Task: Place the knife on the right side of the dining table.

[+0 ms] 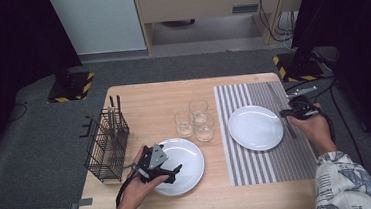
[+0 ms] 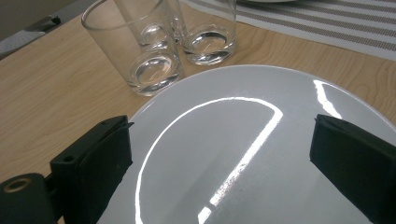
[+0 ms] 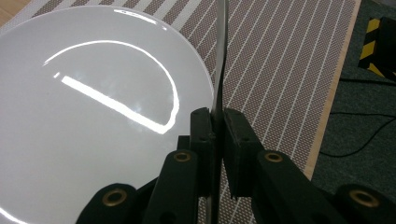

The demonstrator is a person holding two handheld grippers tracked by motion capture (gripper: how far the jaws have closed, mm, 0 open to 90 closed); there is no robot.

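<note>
From my remote seat I see the wood table (image 1: 137, 95) w/ striped placemat (image 1: 258, 166), white plate (image 1: 255, 127) on it, knife (image 3: 219, 56) just right of plate pinched in right gripper (image 3: 215, 123), left gripper (image 2: 219, 154) jaws spread over 2nd plate (image 2: 243, 140).

The tool (image 2: 222, 154) hangs with jaws wide apart over a white plate (image 2: 243, 140), three glasses (image 2: 152, 51) just beyond it.

It looks like a lab set up as a dining spot: a wooden table (image 1: 137, 95) on grey carpet (image 1: 36, 141), hazard-striped stand bases (image 1: 72, 87), loose cables (image 1: 277, 24), dark curtains (image 1: 8, 48), and plain cabinets (image 1: 205, 2) behind.
</note>
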